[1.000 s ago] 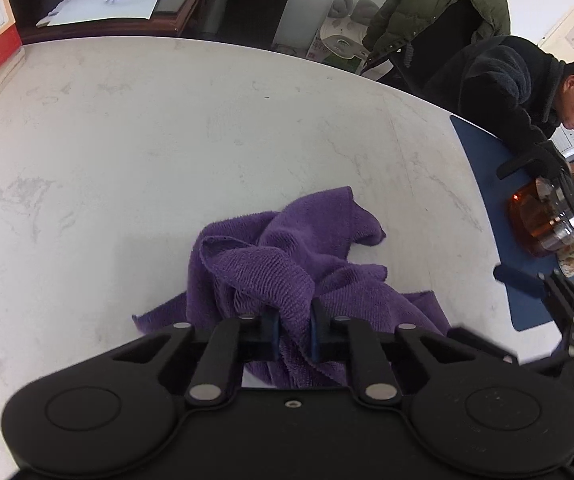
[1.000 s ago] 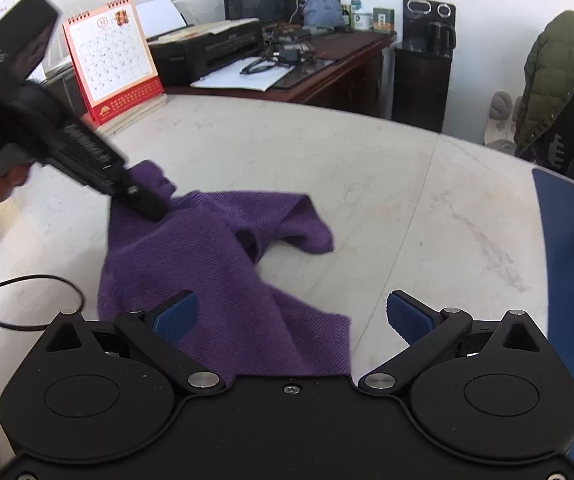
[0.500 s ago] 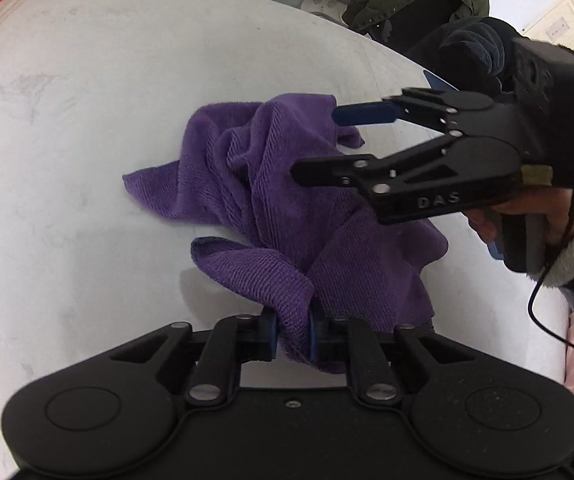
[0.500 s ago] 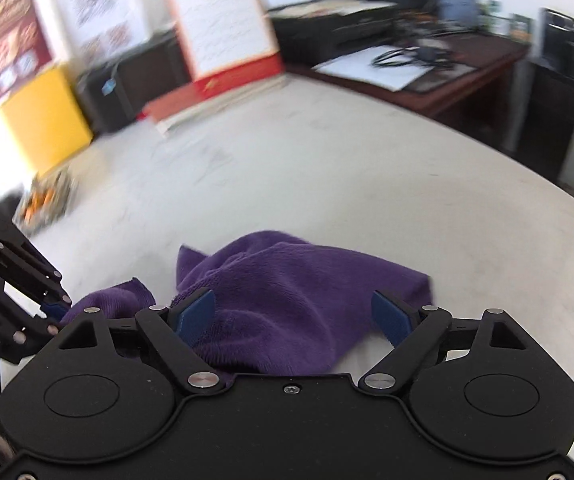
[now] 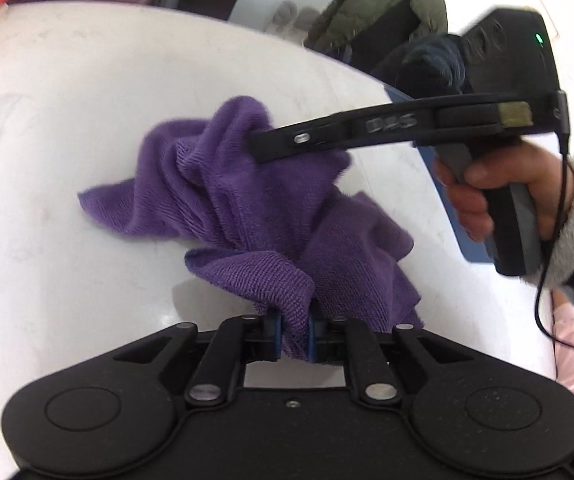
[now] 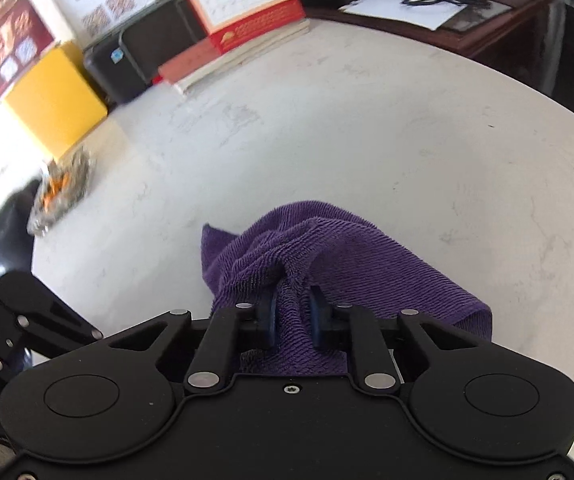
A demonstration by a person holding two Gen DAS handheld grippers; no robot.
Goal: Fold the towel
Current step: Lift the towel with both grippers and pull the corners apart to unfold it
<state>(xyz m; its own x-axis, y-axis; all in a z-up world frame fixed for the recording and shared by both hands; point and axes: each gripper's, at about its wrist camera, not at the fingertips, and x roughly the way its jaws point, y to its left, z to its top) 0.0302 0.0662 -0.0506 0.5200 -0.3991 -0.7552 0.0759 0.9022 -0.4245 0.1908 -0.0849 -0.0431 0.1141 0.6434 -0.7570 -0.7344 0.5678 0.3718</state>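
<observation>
We clamp the towel (image 5: 247, 216) with both: left gripper (image 5: 294, 334) on its near fold, right gripper (image 6: 293, 314), jaws just closed, on its far bunch.

One purple towel (image 5: 247, 216), one white table (image 5: 67, 120), two tools: left tool (image 5: 294, 334), right tool (image 6: 293, 314).

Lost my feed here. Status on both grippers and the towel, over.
Left gripper shut on purple towel. Right gripper jaws just closed, pinching a far fold. Towel bunched on table; nothing in the way.
</observation>
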